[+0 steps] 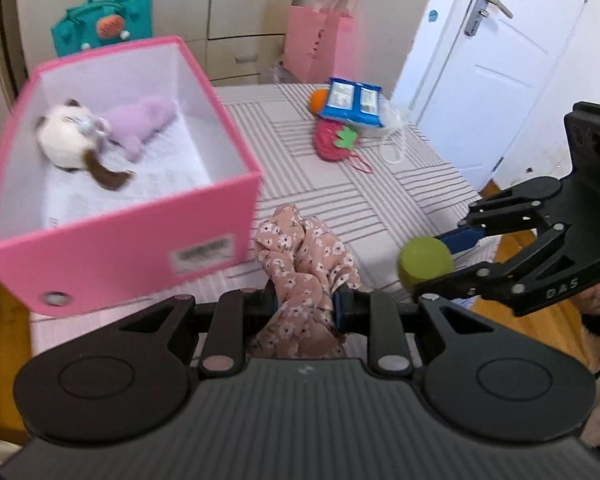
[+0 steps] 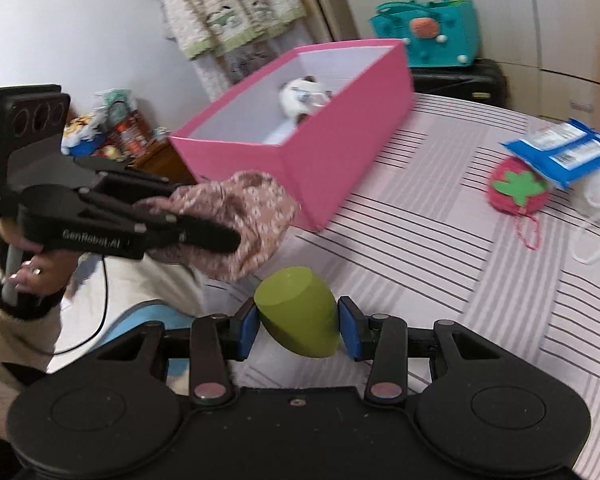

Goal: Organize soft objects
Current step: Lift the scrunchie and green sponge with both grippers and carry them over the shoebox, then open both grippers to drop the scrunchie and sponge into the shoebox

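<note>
From the left wrist camera, the left gripper (image 1: 303, 306) is pinching a bunched-up piece of soft brown cloth with little white flowers (image 1: 306, 268) — its blue pads squeeze the cloth tight from both sides, and the cloth puffs up above them. Just to the left stands the open pink cardboard box (image 1: 148, 236), white inside. In it lie a white and brown plush cat (image 1: 70, 142) and a pale purple plush toy (image 1: 140, 122), touching each other. Much of the box floor beside them is bare. The box sits on a bed with a pink, grey-striped sheet (image 1: 340, 196). Farther back on the sheet lie a red knitted strawberry with a green leaf (image 1: 332, 142), a blue packet of wipes (image 1: 350, 102) and an orange ball (image 1: 318, 100), close together. On the right, the right gripper (image 1: 436, 258) holds a green egg-shaped sponge (image 1: 424, 264) above the bed's edge.

From the right wrist camera, the green sponge (image 2: 298, 314) sits between the right gripper's (image 2: 298, 326) blue pads, which press on both its sides — flat cut face up. To the left, the left gripper (image 2: 204, 216) holds the flowery cloth (image 2: 252, 216) near the pink box's (image 2: 340, 160) front corner. A hand (image 2: 40, 268) grips its handle. Between the sponge and the strawberry (image 2: 518, 190) the striped sheet (image 2: 440, 264) is open.
</note>
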